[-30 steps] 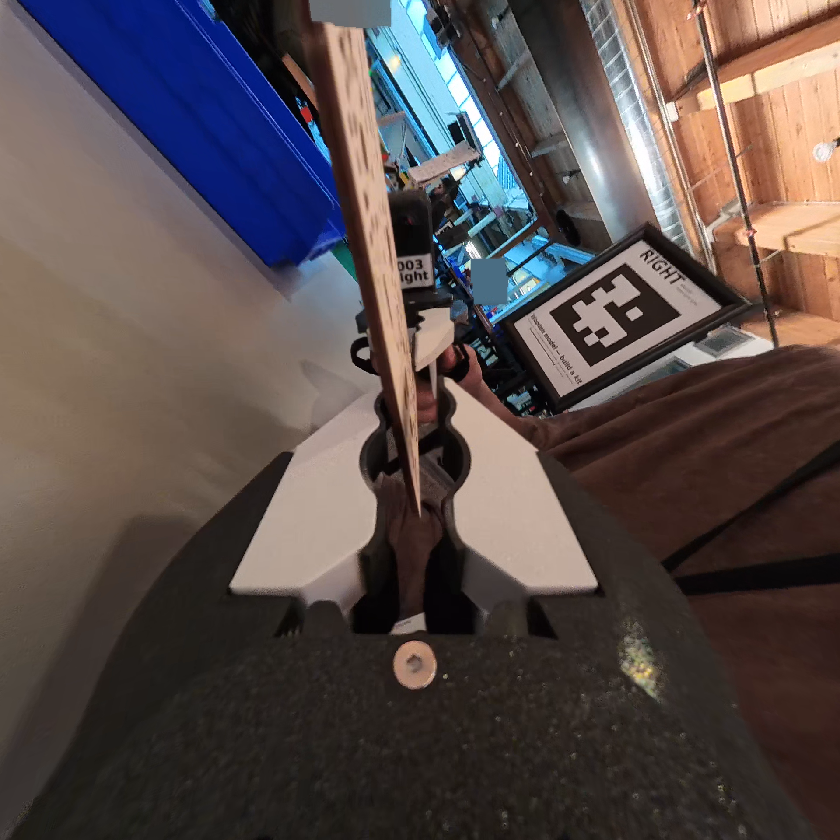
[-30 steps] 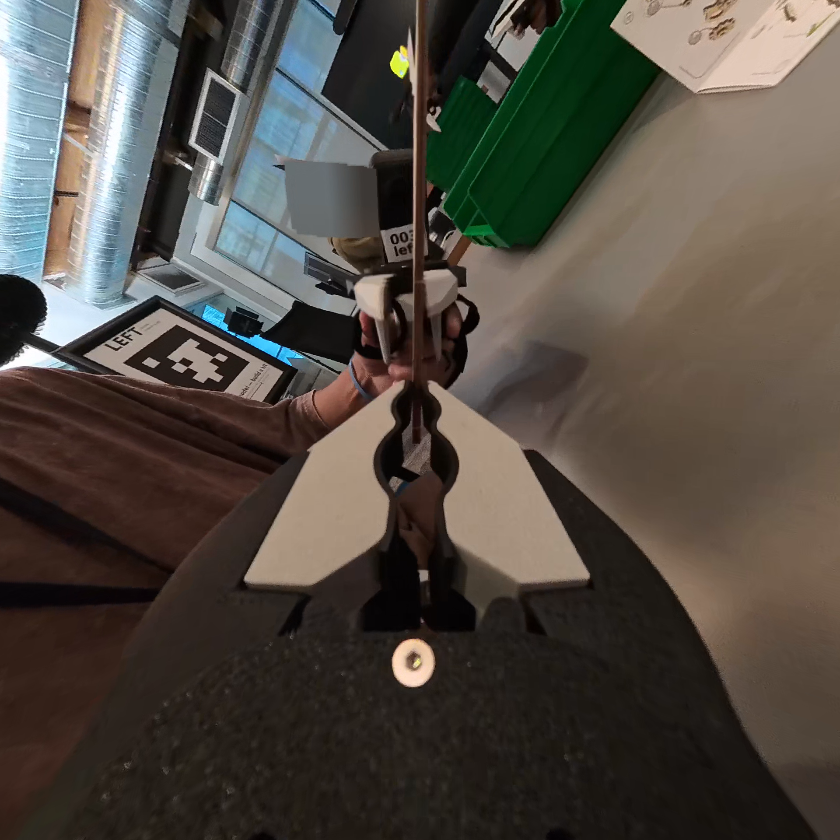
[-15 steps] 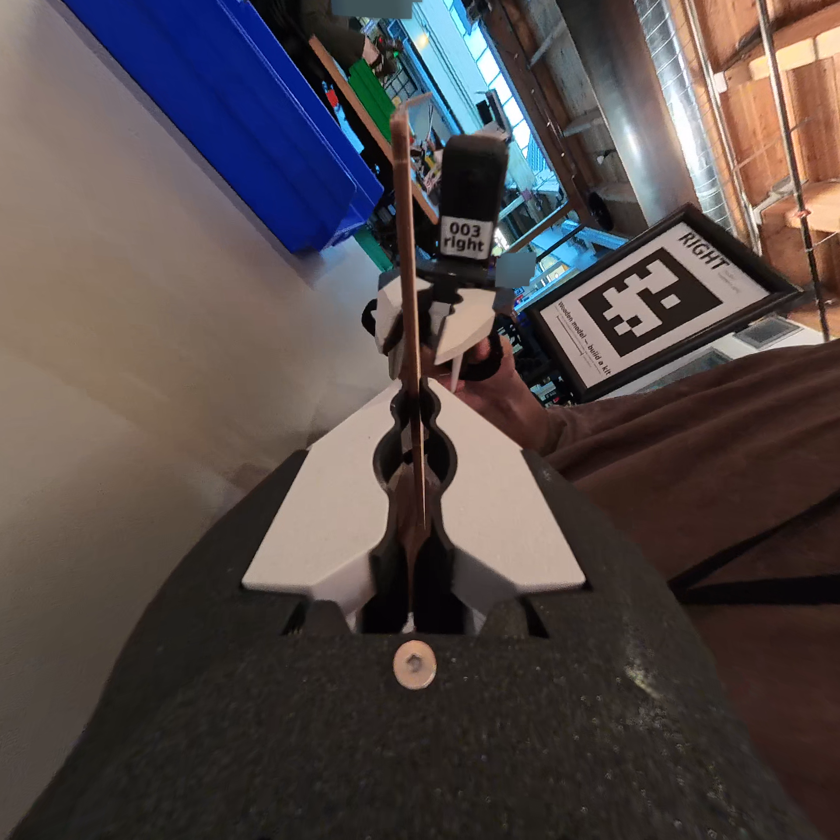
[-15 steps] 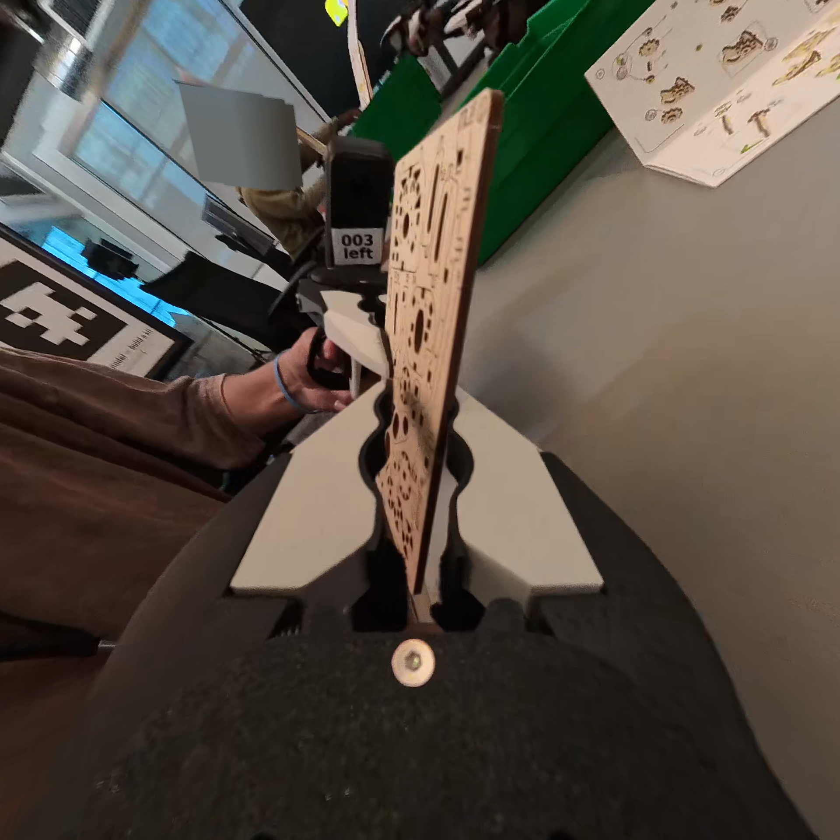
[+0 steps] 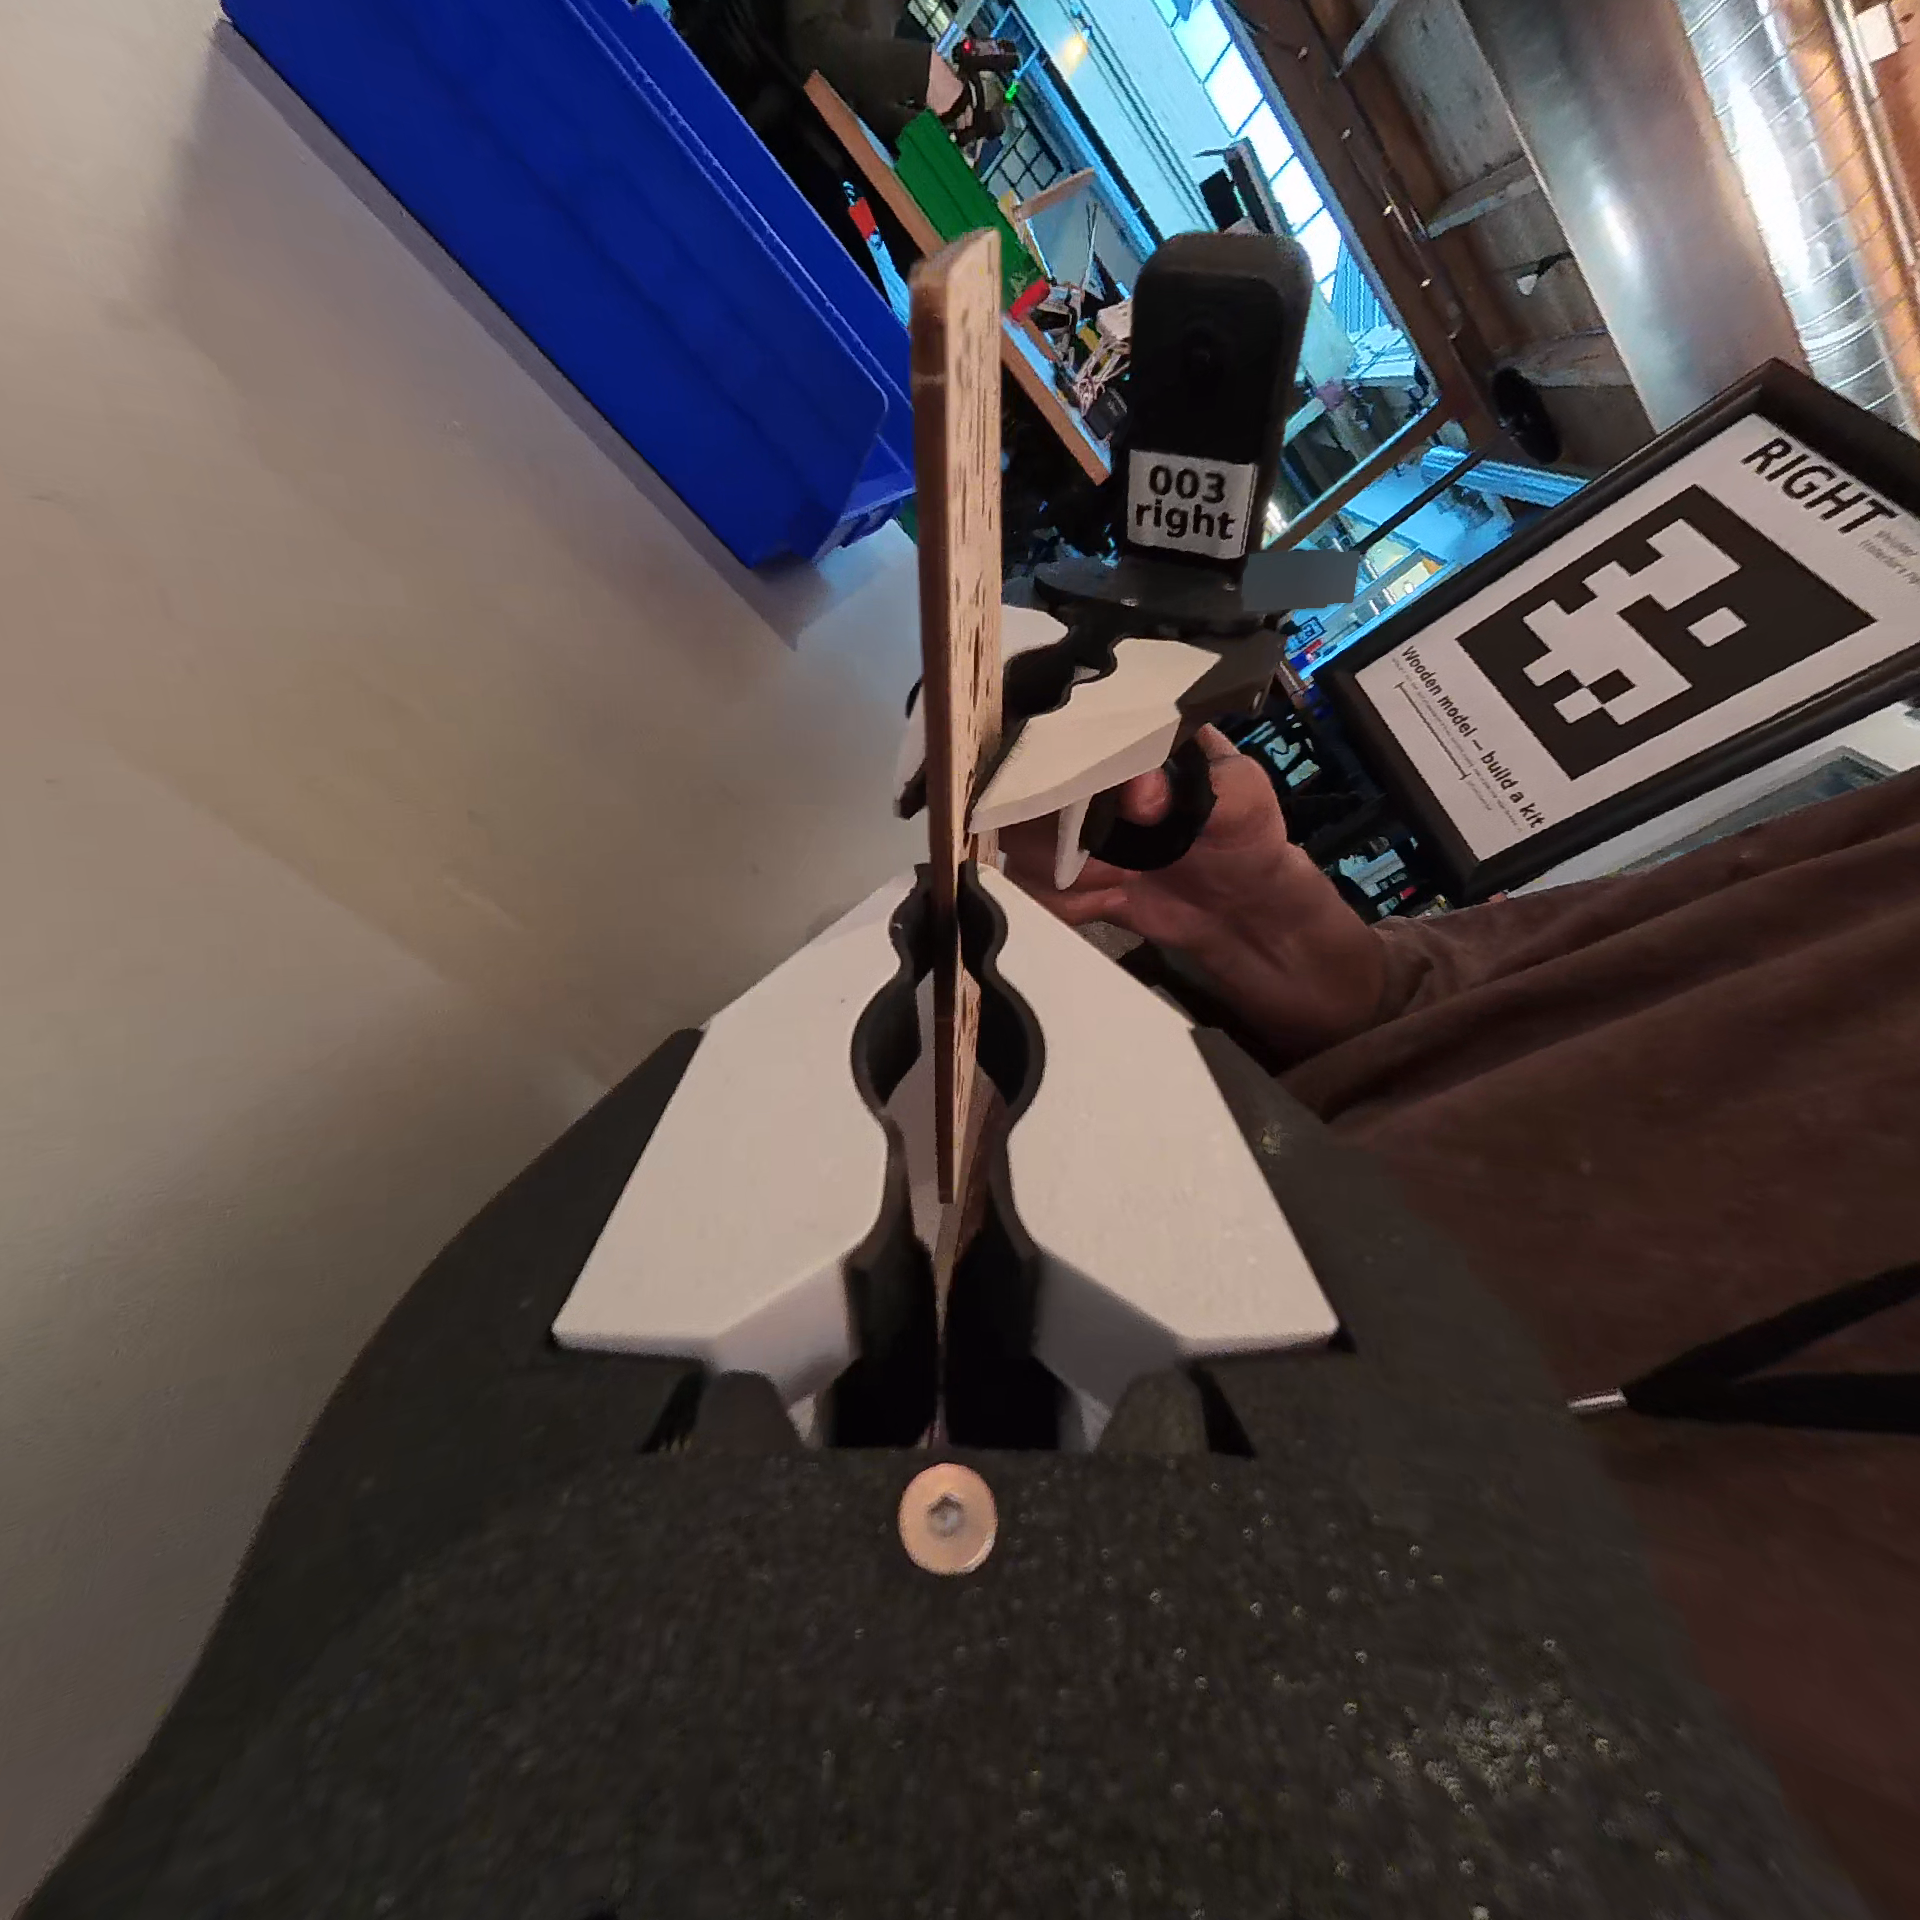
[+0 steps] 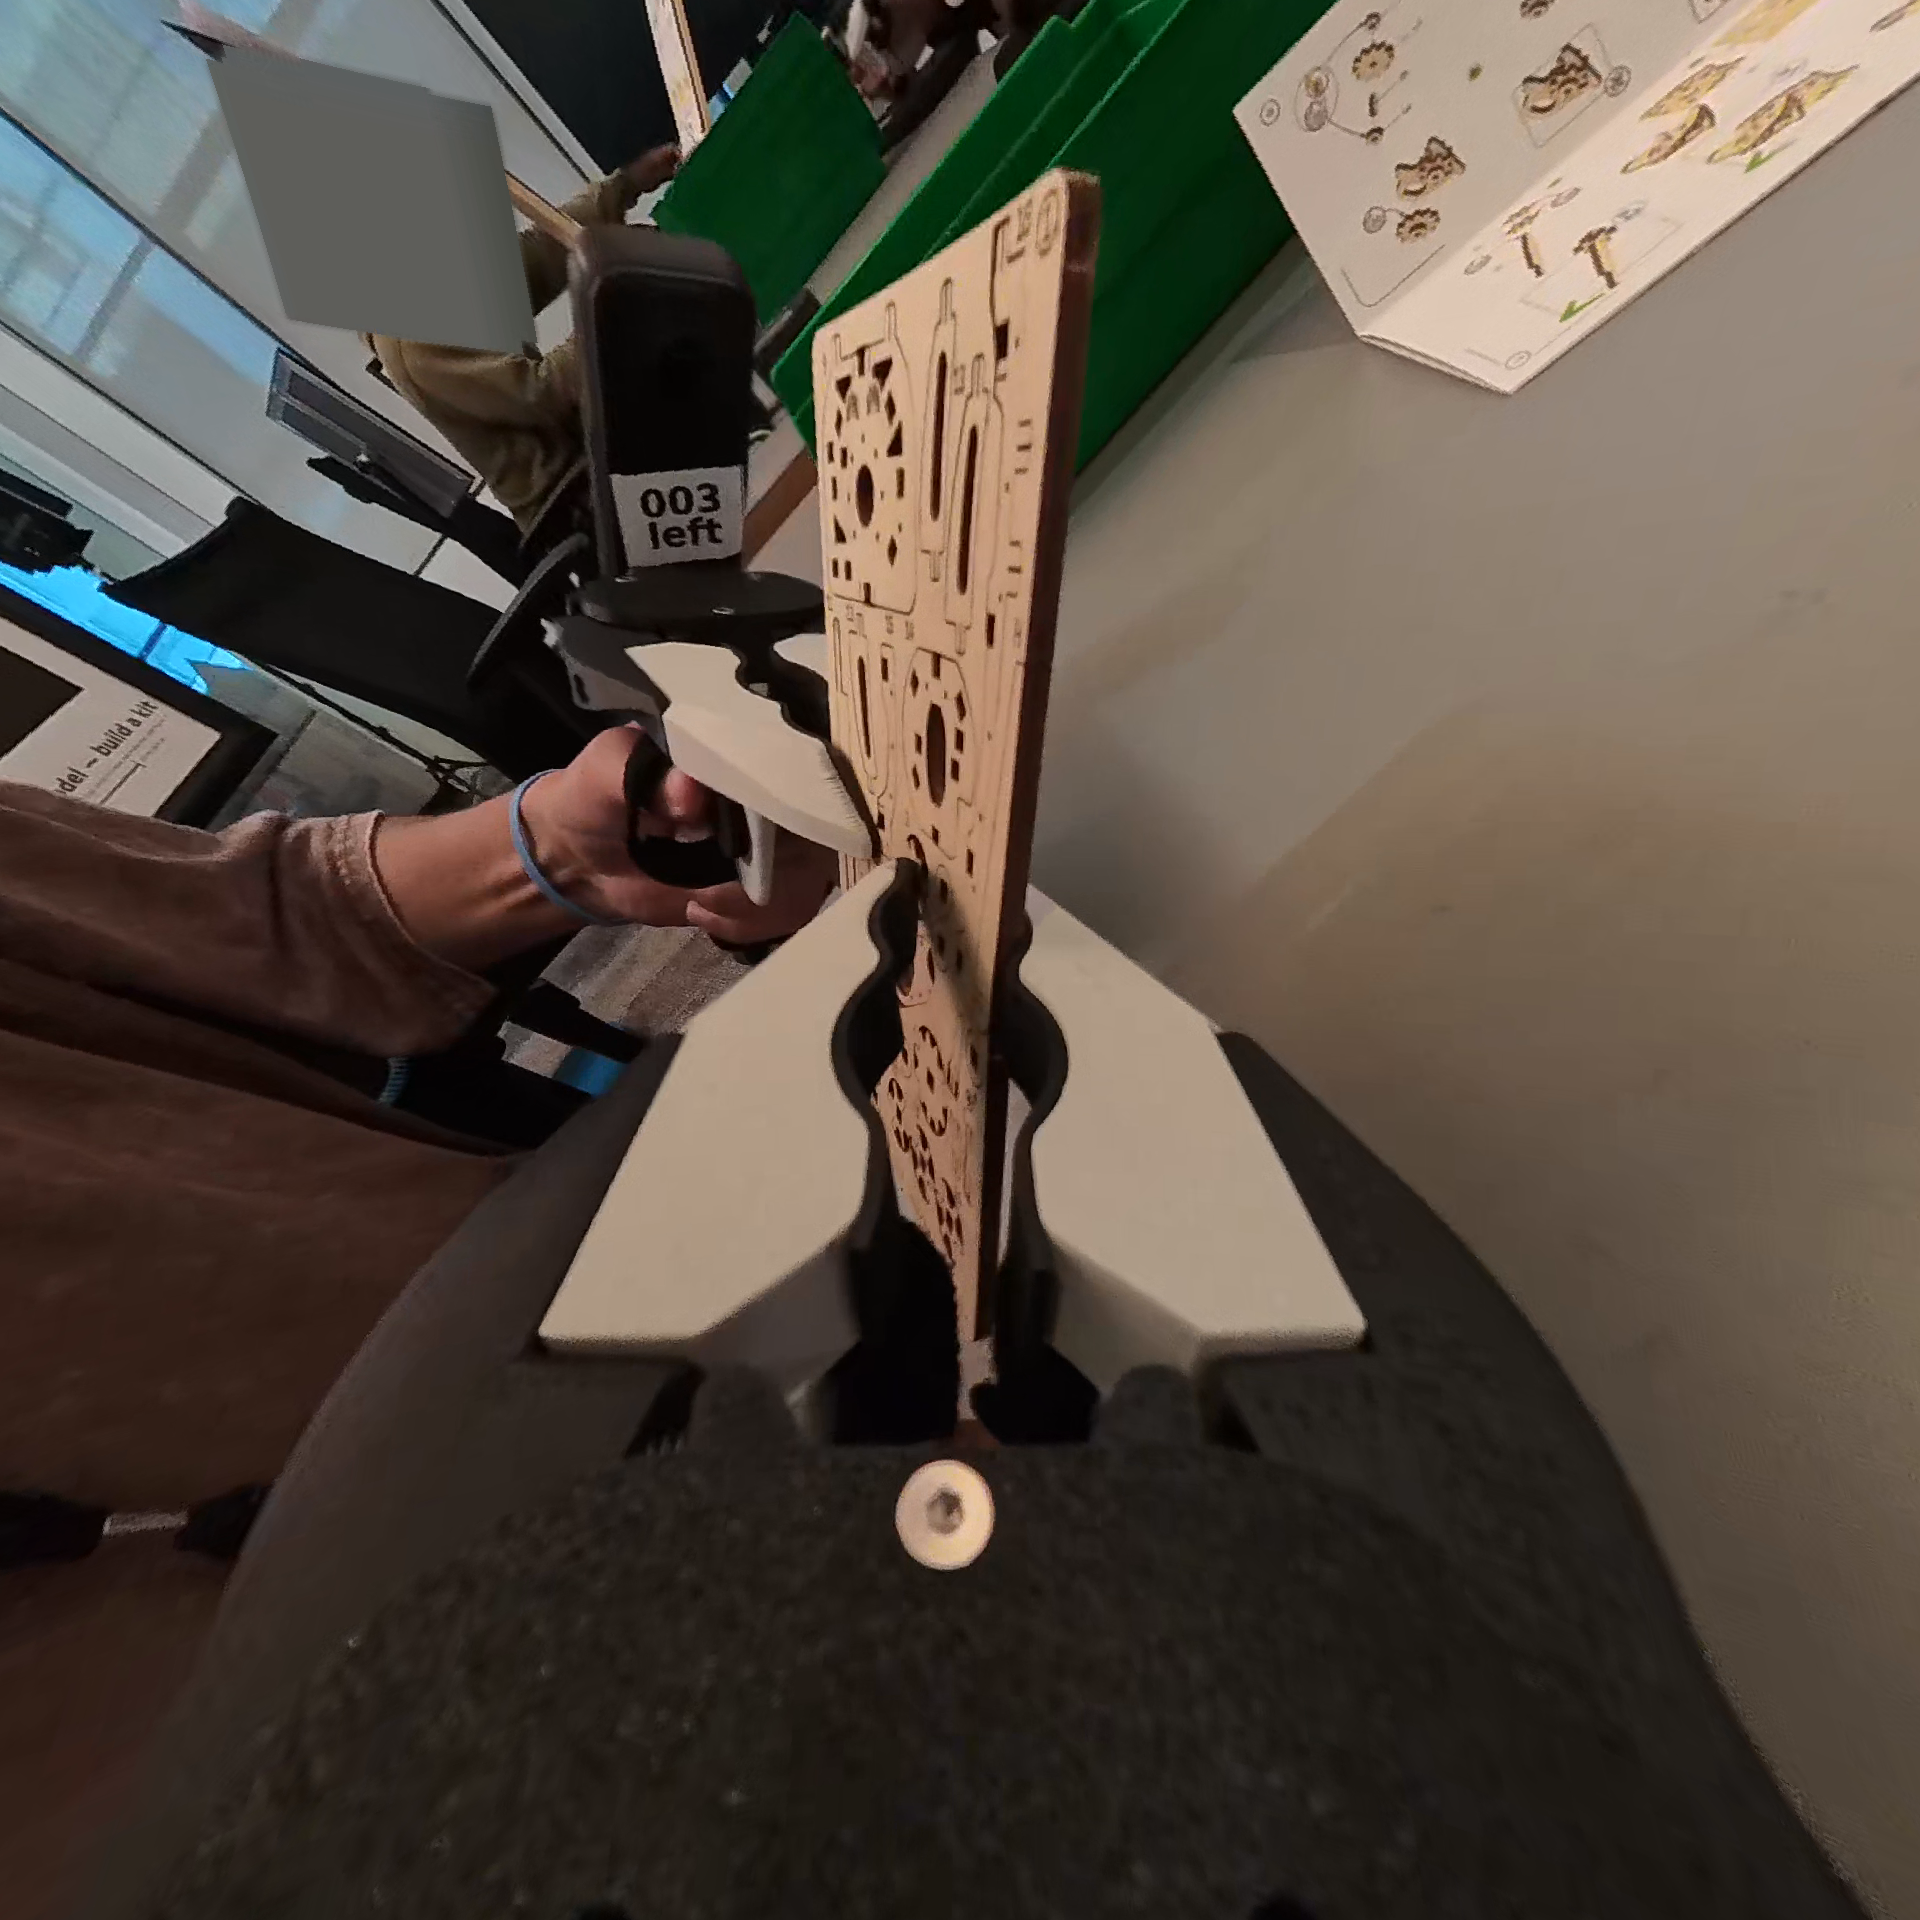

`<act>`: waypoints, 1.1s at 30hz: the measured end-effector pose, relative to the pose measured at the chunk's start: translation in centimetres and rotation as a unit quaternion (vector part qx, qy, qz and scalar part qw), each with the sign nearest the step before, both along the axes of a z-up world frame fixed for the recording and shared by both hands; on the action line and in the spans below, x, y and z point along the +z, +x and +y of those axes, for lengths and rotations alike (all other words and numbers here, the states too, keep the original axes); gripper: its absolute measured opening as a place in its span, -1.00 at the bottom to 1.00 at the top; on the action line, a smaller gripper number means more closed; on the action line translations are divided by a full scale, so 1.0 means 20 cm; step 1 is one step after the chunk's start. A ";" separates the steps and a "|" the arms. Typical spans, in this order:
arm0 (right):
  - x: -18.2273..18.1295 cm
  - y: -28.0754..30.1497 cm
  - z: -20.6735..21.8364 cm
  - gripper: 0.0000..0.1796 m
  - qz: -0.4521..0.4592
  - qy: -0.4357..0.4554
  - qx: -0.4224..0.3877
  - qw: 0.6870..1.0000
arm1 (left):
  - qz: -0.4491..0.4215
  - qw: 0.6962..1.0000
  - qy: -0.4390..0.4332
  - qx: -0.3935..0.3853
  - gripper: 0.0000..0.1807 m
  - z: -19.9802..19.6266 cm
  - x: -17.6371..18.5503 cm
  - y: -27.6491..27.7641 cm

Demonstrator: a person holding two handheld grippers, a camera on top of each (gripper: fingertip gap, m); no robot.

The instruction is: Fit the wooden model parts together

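My left tool (image 5: 948, 904) is clamped on the thin wooden parts sheet (image 5: 961, 665), its white fingers (image 5: 769, 1153) drawn in narrow with the sheet's edge running down the slot between them. From this side I see the sheet almost edge-on, standing up out of the grip. My right tool (image 6: 951, 914) grips the same wooden parts sheet (image 6: 940, 582) from the opposite side, jaws likewise pinched close on it, and here the laser-cut face shows: gear shapes, slots and small cut-outs in pale wood. In each view the other tool sits just beyond, its tip pressed against the sheet, so the two grips lie close together near the sheet's lower part. A hand (image 6: 623, 842) with a blue band at the wrist holds the left tool's handle; a brown sleeve (image 6: 197, 904) follows behind it. The sheet is held clear above the grey counter (image 6: 1507, 935). Farther off on the counter lie a printed instruction sheet (image 6: 1538, 187) and green bins (image 6: 1132, 260); the left view shows a blue bin (image 5: 623, 270) and a framed marker sign (image 5: 1662, 644).
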State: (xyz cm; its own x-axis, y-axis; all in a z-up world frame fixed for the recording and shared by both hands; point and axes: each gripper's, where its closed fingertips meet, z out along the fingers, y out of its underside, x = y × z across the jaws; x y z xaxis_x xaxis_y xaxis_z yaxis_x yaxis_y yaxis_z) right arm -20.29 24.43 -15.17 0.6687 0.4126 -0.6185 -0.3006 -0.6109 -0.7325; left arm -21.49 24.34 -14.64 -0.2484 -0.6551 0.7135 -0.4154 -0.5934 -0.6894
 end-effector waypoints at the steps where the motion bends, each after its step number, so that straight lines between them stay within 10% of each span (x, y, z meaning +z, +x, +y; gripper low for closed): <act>1: -0.01 0.00 0.00 -0.86 0.001 -0.005 -0.006 1.000 | 0.002 1.000 0.005 0.003 -0.99 0.00 -0.01 0.00; 12: 0.07 -0.01 -0.04 -0.96 0.144 0.003 0.059 0.988 | -0.019 0.998 -0.055 -0.034 -0.98 -0.04 0.04 0.00; 20: 0.03 0.00 -0.02 -0.87 -0.113 0.108 0.036 0.987 | 0.004 0.993 -0.110 -0.029 -0.97 -0.02 0.01 0.00; 28: 0.03 0.07 0.00 -0.66 -0.140 0.105 0.007 0.984 | -0.005 0.991 -0.125 -0.042 -0.98 -0.03 0.02 0.00; 33: 0.10 0.17 -0.03 -0.64 -0.295 0.170 -0.039 0.939 | 0.020 0.993 -0.114 0.004 -0.99 0.07 -0.03 -0.01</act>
